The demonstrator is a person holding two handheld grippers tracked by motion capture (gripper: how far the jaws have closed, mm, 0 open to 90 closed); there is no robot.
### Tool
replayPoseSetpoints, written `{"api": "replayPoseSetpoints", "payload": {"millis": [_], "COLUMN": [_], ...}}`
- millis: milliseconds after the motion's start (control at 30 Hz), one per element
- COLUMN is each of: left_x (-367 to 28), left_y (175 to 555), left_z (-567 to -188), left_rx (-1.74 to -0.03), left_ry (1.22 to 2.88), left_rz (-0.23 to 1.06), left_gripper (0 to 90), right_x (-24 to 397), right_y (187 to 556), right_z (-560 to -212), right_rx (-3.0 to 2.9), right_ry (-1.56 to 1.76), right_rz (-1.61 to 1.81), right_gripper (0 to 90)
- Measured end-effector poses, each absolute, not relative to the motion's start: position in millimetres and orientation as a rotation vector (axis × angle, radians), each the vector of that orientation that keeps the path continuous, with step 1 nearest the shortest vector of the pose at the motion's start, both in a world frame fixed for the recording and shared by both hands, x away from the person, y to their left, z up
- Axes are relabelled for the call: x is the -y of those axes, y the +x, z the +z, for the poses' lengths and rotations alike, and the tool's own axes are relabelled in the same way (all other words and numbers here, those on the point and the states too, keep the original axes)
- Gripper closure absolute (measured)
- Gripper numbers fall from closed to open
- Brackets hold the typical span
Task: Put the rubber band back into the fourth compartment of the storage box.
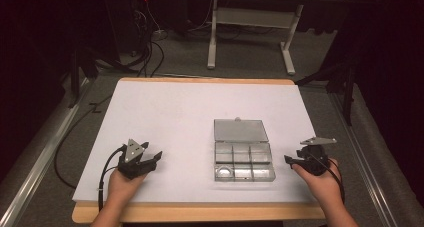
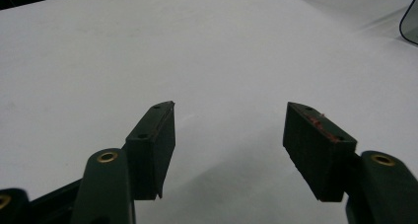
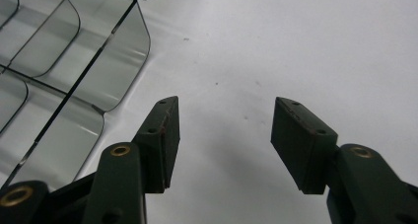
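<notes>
A white tabletop (image 1: 190, 117) with a wooden rim carries everything here. Toward its right half, nearer the front edge than the back, sits a clear plastic compartment box (image 1: 243, 162) with its lid (image 1: 240, 130) swung open and lying flat toward the back edge. The box is split into small compartments in rows; a small round thing shows in the front-left compartment, too small to identify. The left gripper (image 1: 150, 159) rests near the front-left corner of the tabletop, held in the person's left hand (image 1: 122, 182), well apart from the box. In the left gripper view its jaws stand wide apart with only bare white surface between them (image 2: 229, 130), and a corner of the box (image 2: 409, 21) shows at the upper right. The right gripper (image 1: 292, 160) sits by the right edge of the tabletop, just beside the box's right wall, held in the right hand (image 1: 322, 182). In the right gripper view its jaws are spread with nothing between them (image 3: 224, 130), over bare tabletop, with the box's curved compartment walls (image 3: 74, 71) close at the left.
</notes>
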State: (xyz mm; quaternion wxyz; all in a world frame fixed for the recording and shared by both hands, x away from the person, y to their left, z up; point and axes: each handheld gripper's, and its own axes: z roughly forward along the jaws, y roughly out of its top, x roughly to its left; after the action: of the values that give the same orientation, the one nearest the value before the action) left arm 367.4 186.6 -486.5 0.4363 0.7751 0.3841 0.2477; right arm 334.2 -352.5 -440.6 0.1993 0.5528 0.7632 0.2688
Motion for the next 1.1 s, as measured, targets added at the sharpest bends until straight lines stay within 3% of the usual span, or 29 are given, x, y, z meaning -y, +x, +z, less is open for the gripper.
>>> {"api": "replayPoseSetpoints", "payload": {"millis": [767,1100], "left_x": [-184.7,-158.9], "left_y": [373.0,387.4], "left_z": [-485.3,-476.1], "left_rx": [-1.026,-1.039], "left_ry": [1.944,1.897], "left_rz": [0.614,0.470], "left_gripper": [41.5,43.9], "right_x": [351.8,354.1], "right_y": [318.1,321.2], "right_z": [-477.5,-475.5], "right_rx": [-1.881,-1.904], "right_ry": [1.410,1.427], "right_rz": [0.944,0.982], "right_gripper": [46.1,44.8]}}
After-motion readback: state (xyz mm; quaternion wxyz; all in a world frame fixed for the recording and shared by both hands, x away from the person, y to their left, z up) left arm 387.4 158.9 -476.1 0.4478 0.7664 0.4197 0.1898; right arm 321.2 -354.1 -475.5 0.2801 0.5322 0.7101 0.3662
